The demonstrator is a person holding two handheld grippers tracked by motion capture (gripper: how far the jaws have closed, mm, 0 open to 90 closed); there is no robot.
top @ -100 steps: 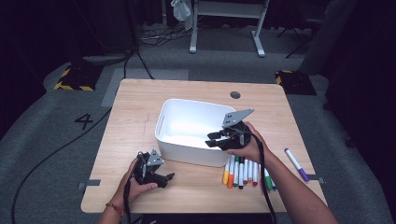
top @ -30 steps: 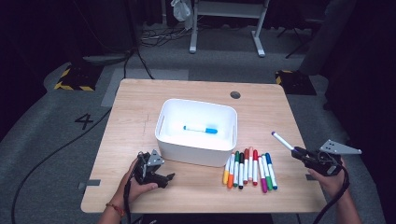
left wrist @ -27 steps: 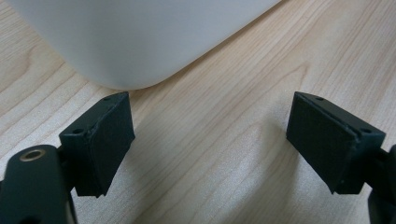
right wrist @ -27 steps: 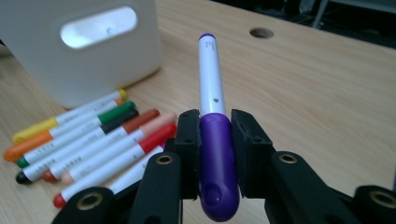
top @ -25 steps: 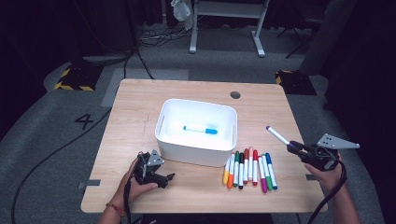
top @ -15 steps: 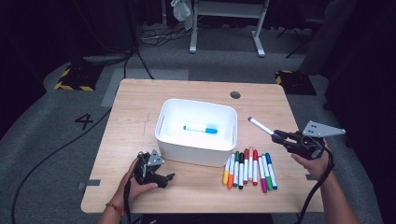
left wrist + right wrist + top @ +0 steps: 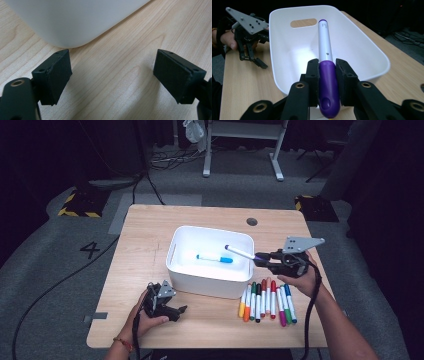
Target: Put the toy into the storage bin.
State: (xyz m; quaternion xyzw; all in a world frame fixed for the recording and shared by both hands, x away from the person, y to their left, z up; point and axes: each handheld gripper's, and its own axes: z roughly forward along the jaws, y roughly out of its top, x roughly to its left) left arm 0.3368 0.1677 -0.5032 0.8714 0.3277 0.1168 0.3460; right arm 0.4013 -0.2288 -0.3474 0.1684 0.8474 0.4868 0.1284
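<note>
A white bin [image 7: 205,282] stands mid-table with a blue marker [image 7: 215,258] lying inside. My right gripper [image 7: 260,260] hovers at the bin's right rim, shut on a purple-capped white marker [image 7: 240,252] whose tip reaches over the rim. In the right gripper view the pads [image 7: 313,72] clamp the purple marker [image 7: 325,50] at its cap, and it points into the bin [image 7: 362,35]. My left gripper [image 7: 180,311] rests on the table in front of the bin's left corner. Its jaws [image 7: 112,72] stand open over bare wood beside the bin wall [image 7: 75,20].
Several coloured markers [image 7: 265,300] lie in a row on the table, right of the bin's front and below my right hand. The other hand's gripper [image 7: 253,58] appears past the bin's far side in the right gripper view. A round hole [image 7: 252,221] sits near the table's back edge.
My right gripper has carried the purple marker from beyond the table's right edge leftward and upward to the bin's right rim. The left gripper has stayed put.
</note>
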